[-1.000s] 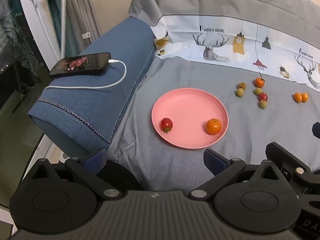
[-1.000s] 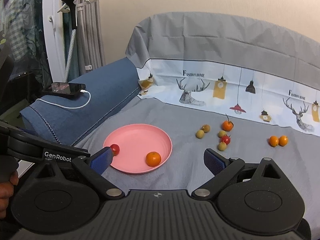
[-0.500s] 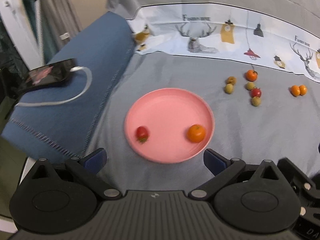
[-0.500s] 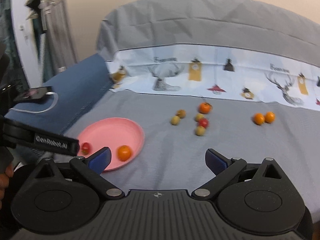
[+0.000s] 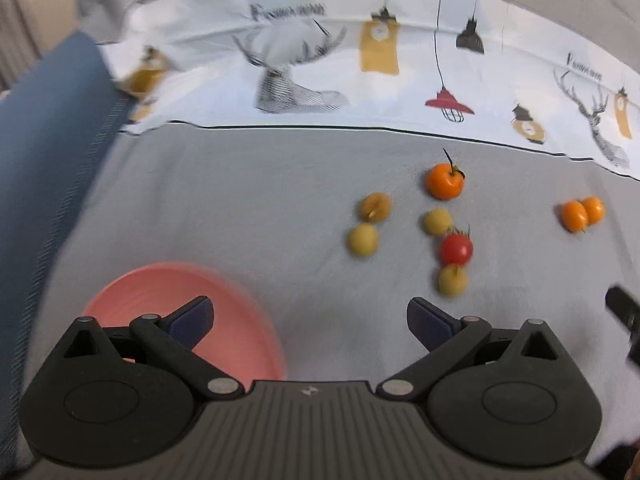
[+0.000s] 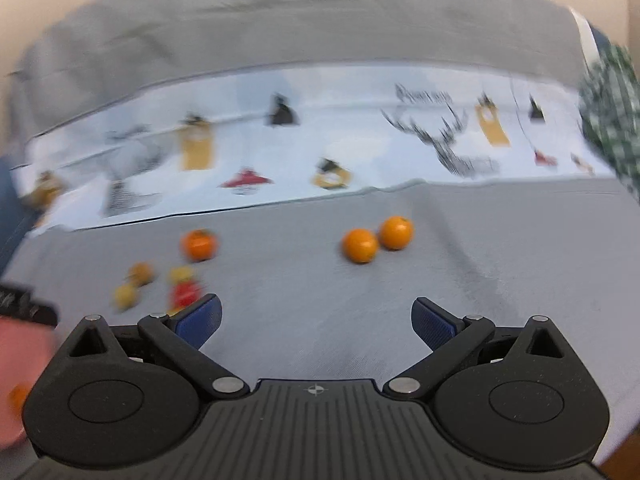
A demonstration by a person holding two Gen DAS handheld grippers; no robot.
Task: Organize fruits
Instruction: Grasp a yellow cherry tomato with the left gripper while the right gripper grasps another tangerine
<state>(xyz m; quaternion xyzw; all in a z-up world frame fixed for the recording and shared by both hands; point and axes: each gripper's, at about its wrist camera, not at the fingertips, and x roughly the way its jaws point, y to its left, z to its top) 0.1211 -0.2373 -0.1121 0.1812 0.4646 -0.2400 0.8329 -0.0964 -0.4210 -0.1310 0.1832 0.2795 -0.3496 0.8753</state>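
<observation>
My left gripper (image 5: pixel 310 322) is open and empty above the grey sheet, its left finger over the pink plate (image 5: pixel 160 284). Ahead of it lie a stemmed orange (image 5: pixel 444 180), a red tomato (image 5: pixel 456 249) and several small yellow fruits (image 5: pixel 362 239). Two small oranges (image 5: pixel 580 213) lie touching at the right. My right gripper (image 6: pixel 316 320) is open and empty. The two oranges (image 6: pixel 376 238) lie just ahead of it. The fruit cluster with the tomato (image 6: pixel 185 293) is at its left, blurred. The plate edge (image 6: pixel 10 360) shows at the far left, with an orange (image 6: pixel 18 397) on it.
A blue cushion (image 5: pixel 44 132) borders the sheet on the left. The printed white band of the sheet (image 5: pixel 360 60) rises behind the fruits. The other gripper's black tip (image 5: pixel 624 308) shows at the right edge of the left wrist view. A green checked cloth (image 6: pixel 612 104) hangs at the far right.
Both grippers have swung to the right and forward, away from the plate and towards the loose fruits. The phone and cushion top have left the views. Both grippers stay open.
</observation>
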